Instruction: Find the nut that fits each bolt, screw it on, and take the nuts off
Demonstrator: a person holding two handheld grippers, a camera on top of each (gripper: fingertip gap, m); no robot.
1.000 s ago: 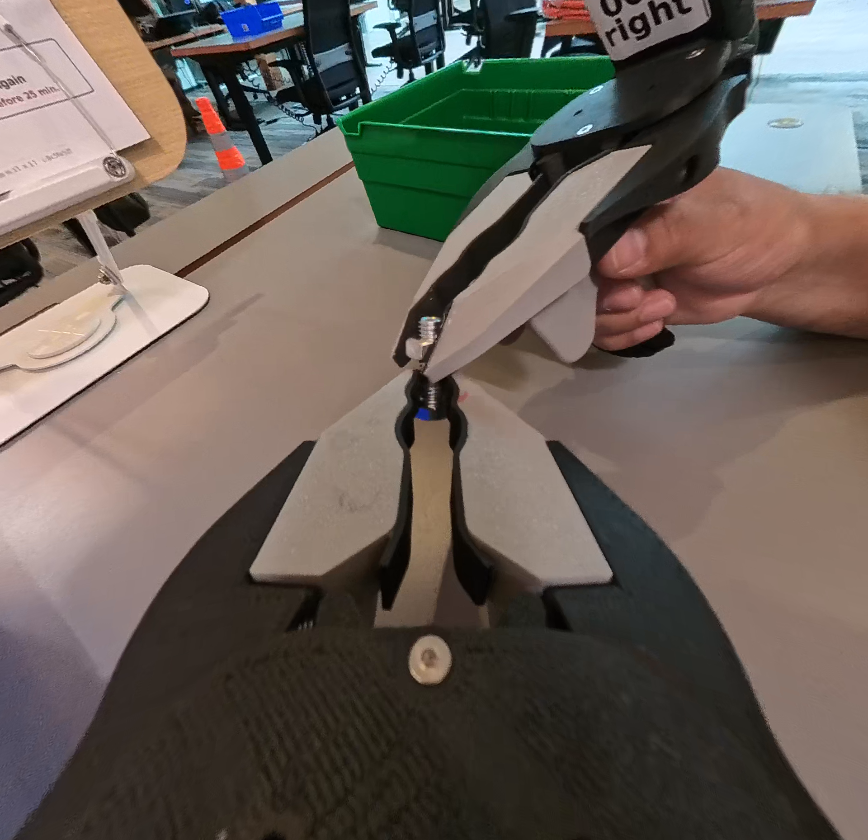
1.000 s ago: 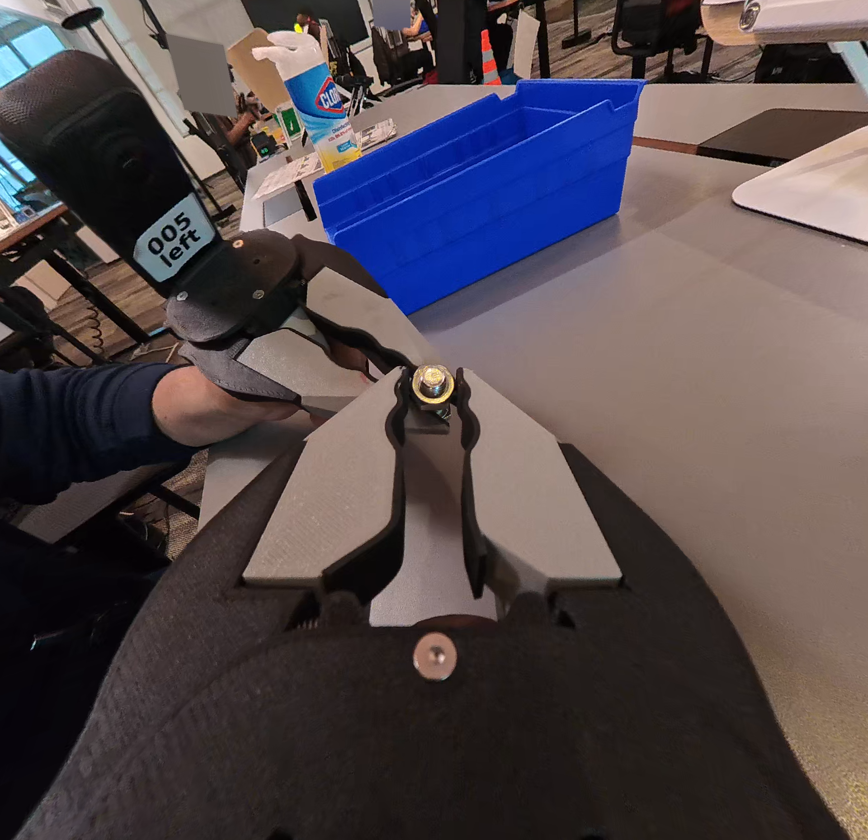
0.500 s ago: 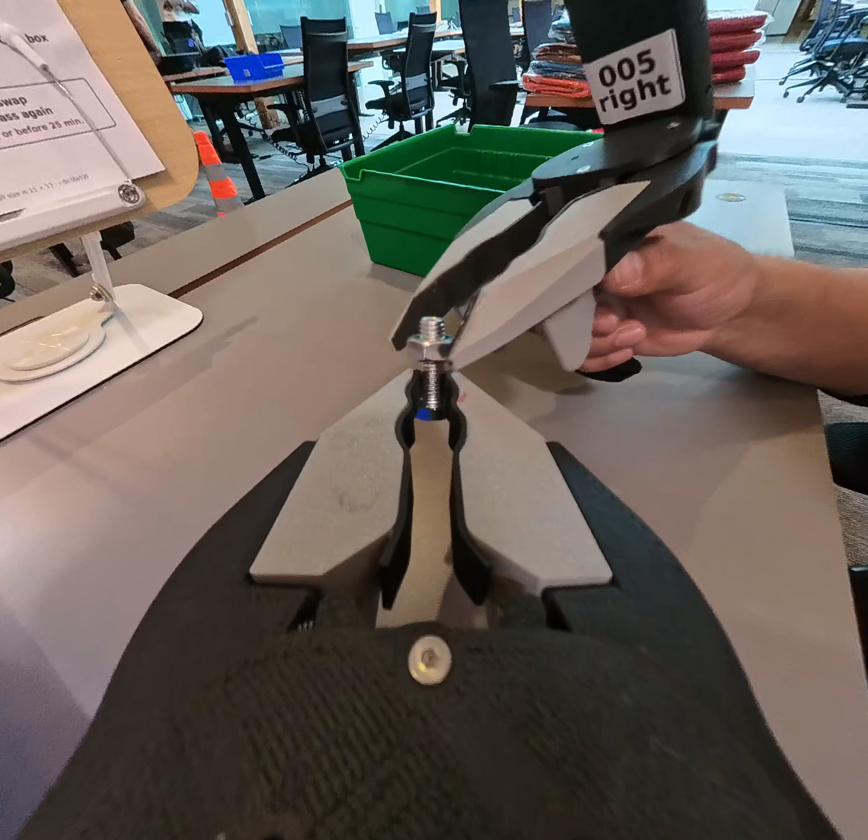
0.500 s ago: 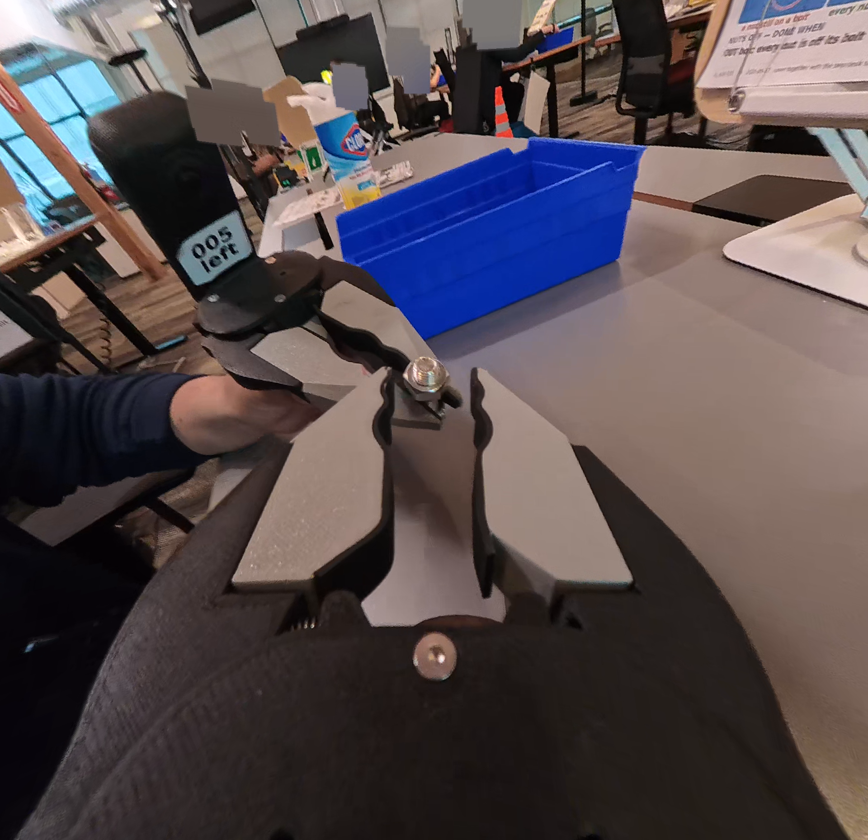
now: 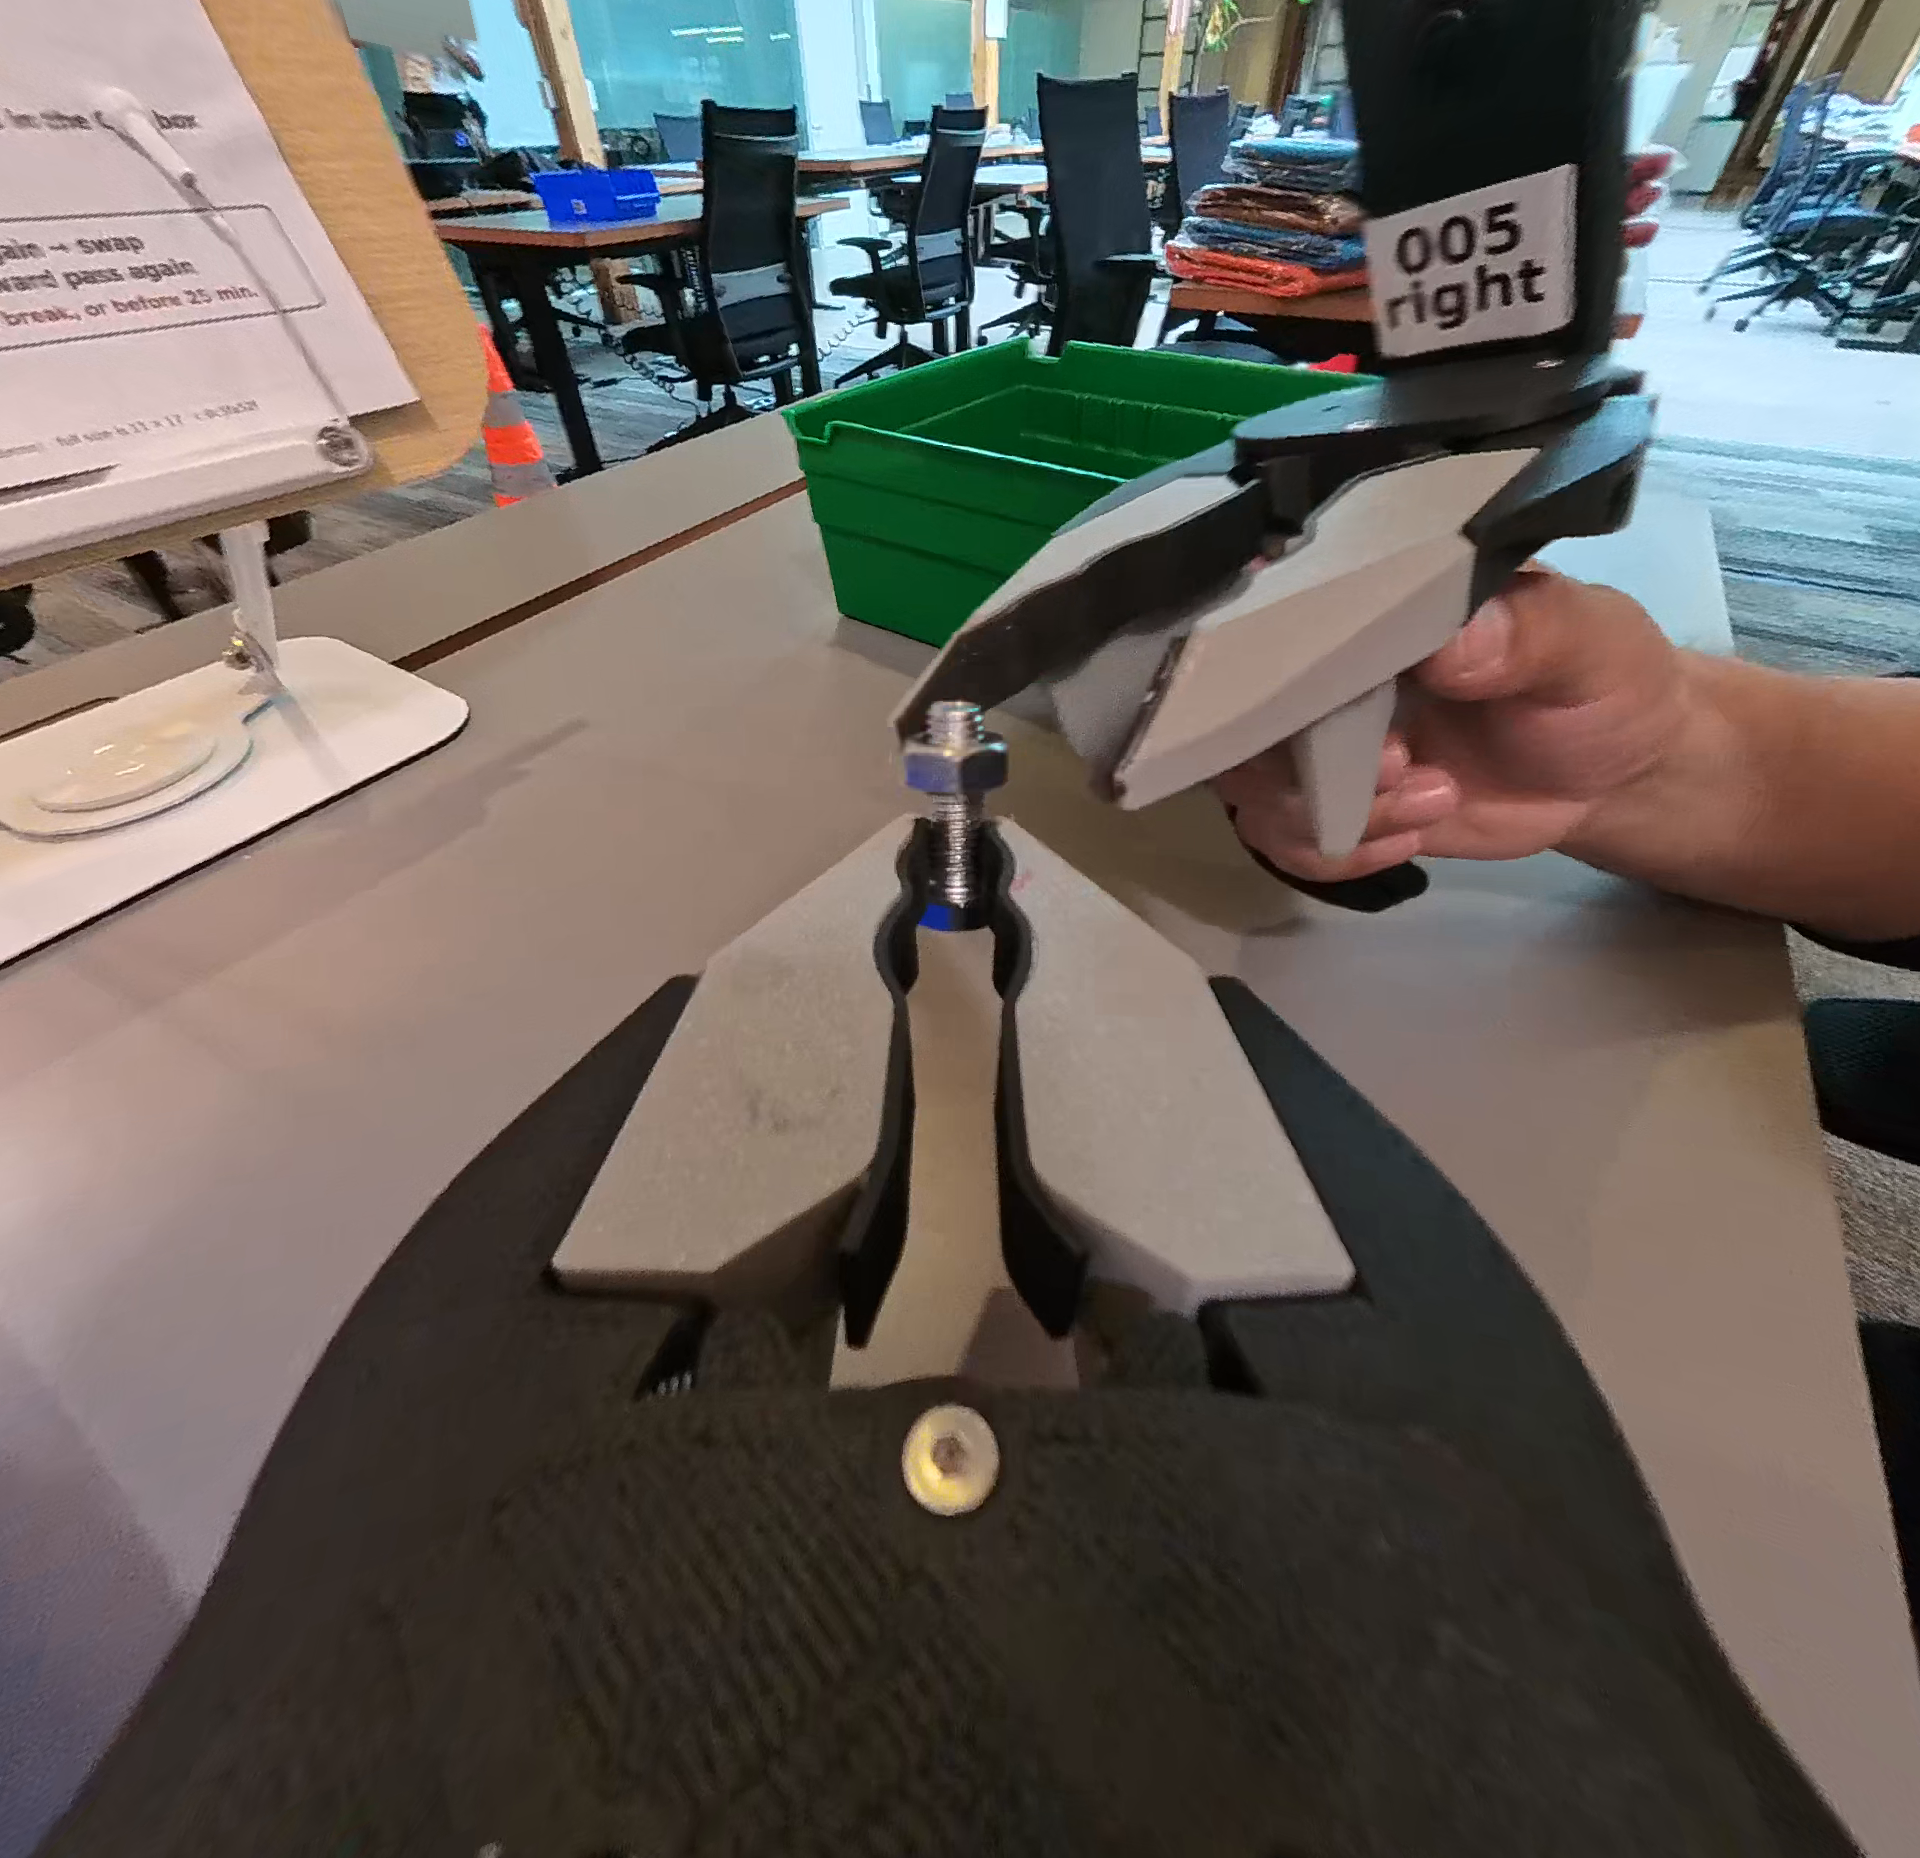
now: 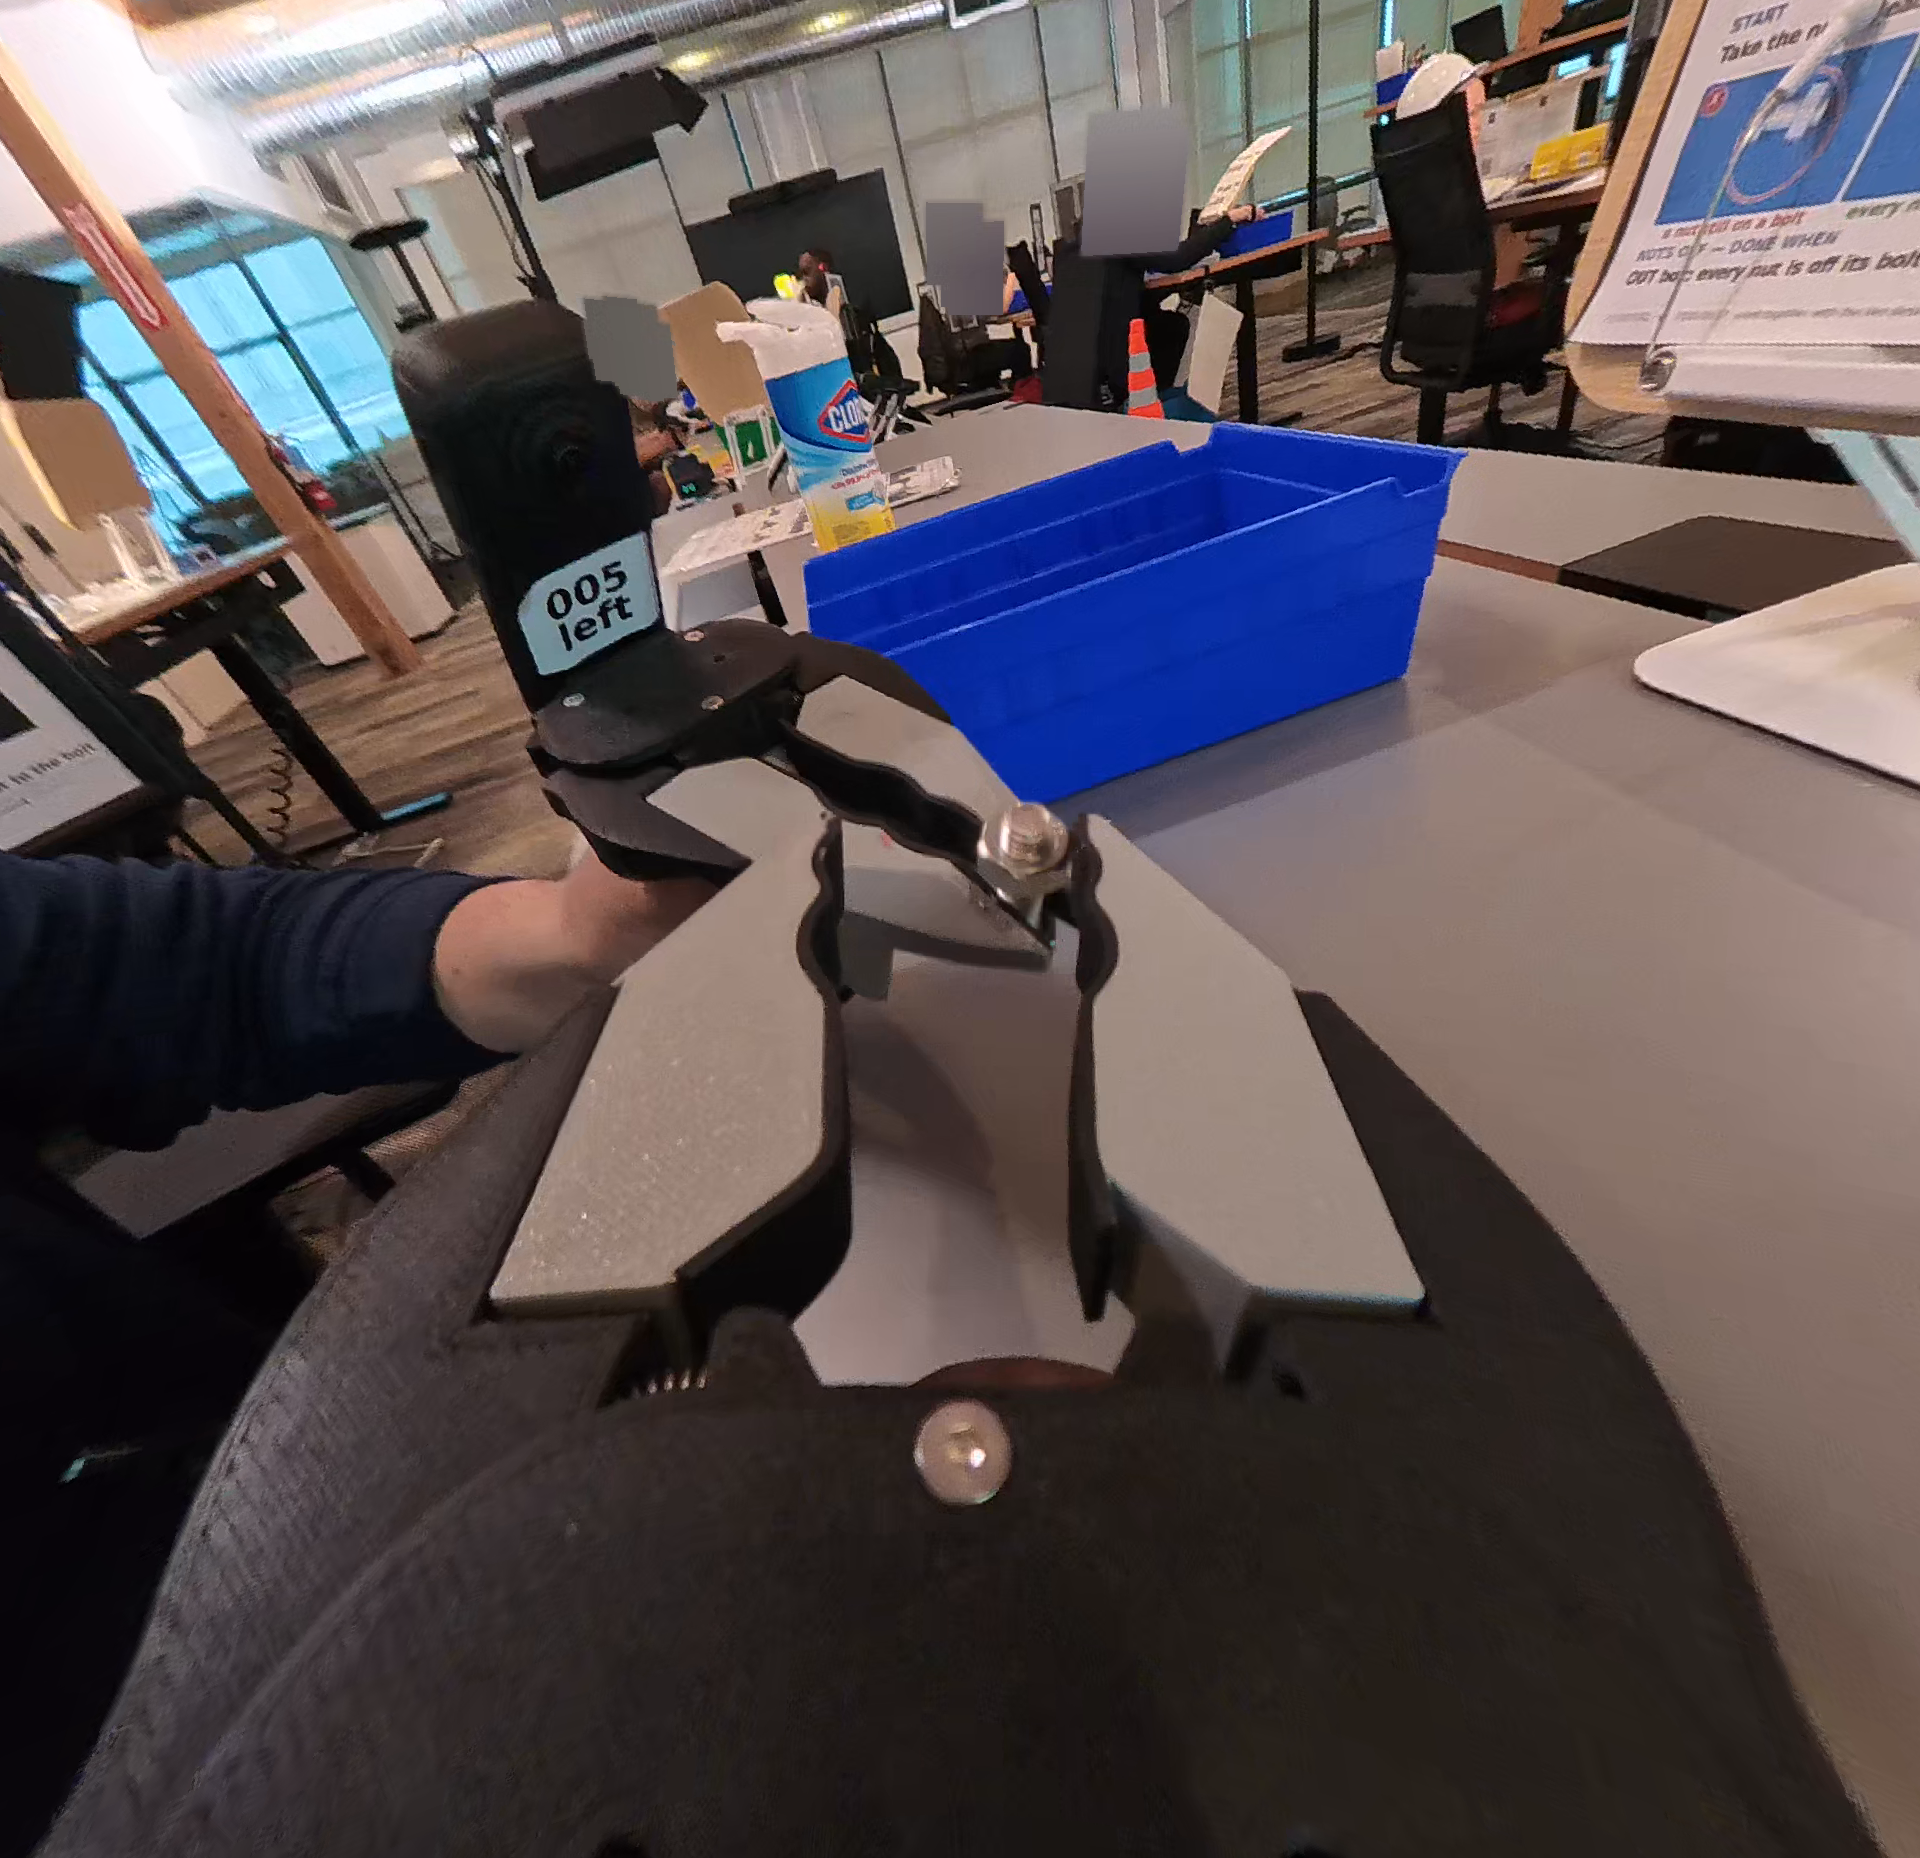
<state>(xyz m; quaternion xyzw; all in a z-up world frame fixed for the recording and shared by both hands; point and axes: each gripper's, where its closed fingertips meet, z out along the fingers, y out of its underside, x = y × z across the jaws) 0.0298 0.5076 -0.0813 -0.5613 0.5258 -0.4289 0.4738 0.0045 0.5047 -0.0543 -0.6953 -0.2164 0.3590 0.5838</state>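
Note:
My left gripper (image 5: 954,863) is shut on the lower shaft of a silver bolt (image 5: 954,852) and holds it upright above the grey table (image 5: 582,832). A silver hex nut (image 5: 954,764) sits on the thread near the bolt's top. In the right wrist view, my right gripper (image 6: 951,873) is open, with the nut (image 6: 1023,852) between its fingertips, close against the right one. In the left wrist view, one of its fingers (image 5: 1039,603) reaches from the right, with its tip by the bolt's top. The left gripper (image 6: 727,728) also shows in the right wrist view.
A green bin (image 5: 935,520) stands behind the bolt. A blue bin (image 6: 1143,603) stands on the table's far side in the right wrist view, with a wipes canister (image 6: 831,458) behind it. A sign stand's white base (image 5: 260,728) is at the left. My left and right fingertips are right by each other.
My right gripper has let go of the nut and opened wide. The nut stays on the bolt. My left gripper still holds the bolt; both views have tilted upward.

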